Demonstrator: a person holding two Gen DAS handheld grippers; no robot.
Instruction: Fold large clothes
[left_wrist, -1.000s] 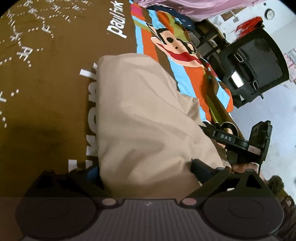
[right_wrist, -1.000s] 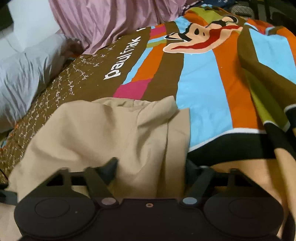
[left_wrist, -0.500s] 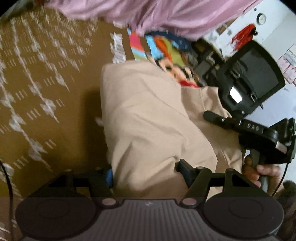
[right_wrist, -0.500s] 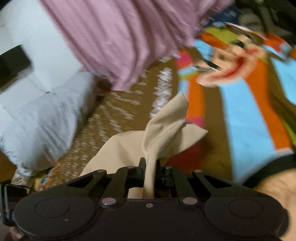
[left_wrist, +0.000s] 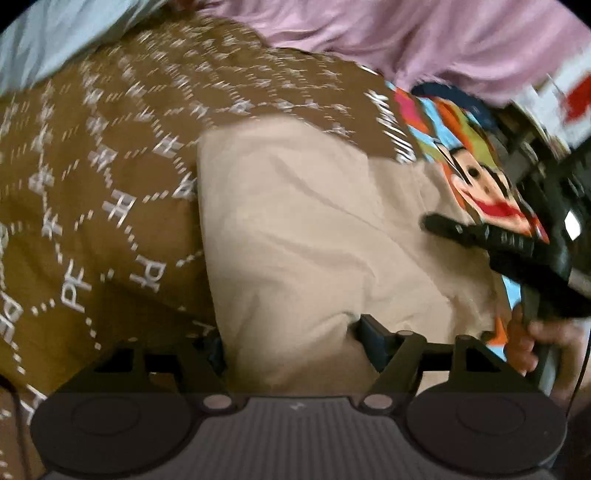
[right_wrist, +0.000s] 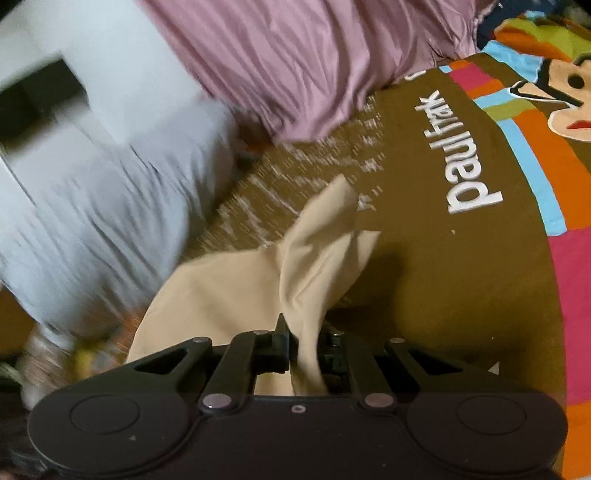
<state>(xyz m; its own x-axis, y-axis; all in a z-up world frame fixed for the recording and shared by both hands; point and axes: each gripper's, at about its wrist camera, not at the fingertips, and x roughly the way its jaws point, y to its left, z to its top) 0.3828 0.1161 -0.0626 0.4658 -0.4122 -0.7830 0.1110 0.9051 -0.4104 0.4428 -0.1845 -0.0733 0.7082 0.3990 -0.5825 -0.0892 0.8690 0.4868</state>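
Observation:
A beige garment (left_wrist: 314, 240) lies bunched on a brown patterned bedspread (left_wrist: 92, 184). My left gripper (left_wrist: 291, 336) has a thick wad of it filling the gap between its fingers; the pads press on it while the jaws are opening slightly. In the right wrist view my right gripper (right_wrist: 304, 343) pinches a narrow fold of the beige garment (right_wrist: 258, 280), which stands up past the fingertips; its jaws are easing open a little. The right gripper's black body, held by a hand (left_wrist: 532, 339), shows at the right of the left wrist view.
The bedspread (right_wrist: 443, 277) carries white lettering and a colourful striped monkey print (right_wrist: 554, 92). Pink fabric (right_wrist: 295, 55) hangs along the far side. A grey pillow (right_wrist: 92, 203) lies at the left. A dark office chair (left_wrist: 554, 166) stands beyond the bed's right edge.
The right gripper has shut on a fold of the beige garment. Both grippers have carried the cloth across the bed toward the pink fabric and the pillow.

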